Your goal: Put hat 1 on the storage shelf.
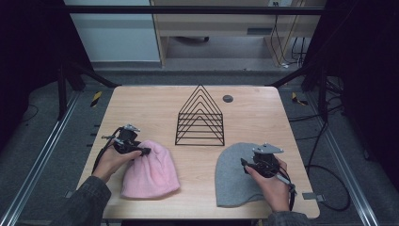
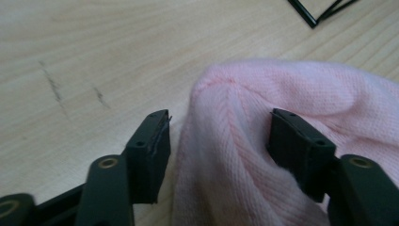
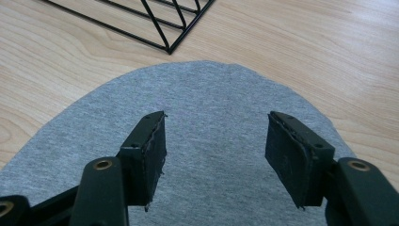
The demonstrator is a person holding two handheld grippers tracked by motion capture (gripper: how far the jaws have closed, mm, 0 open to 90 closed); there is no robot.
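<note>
A pink knit beanie (image 1: 151,170) lies flat at the table's front left. My left gripper (image 1: 142,151) is at its top left edge, and in the left gripper view this gripper (image 2: 219,117) is open with a raised fold of the pink beanie (image 2: 263,89) between its jaws. A grey beanie (image 1: 233,176) lies flat at the front right. My right gripper (image 1: 244,163) hovers over it; the right gripper view shows that gripper (image 3: 216,115) open above the grey beanie (image 3: 211,87), nothing pinched.
A black wire rack (image 1: 200,117) of triangular dividers stands at the middle of the wooden table (image 1: 141,103); its base shows in both gripper views (image 3: 155,21) (image 2: 313,12). A small dark round cap (image 1: 227,98) sits behind it. Cables trail off the right side.
</note>
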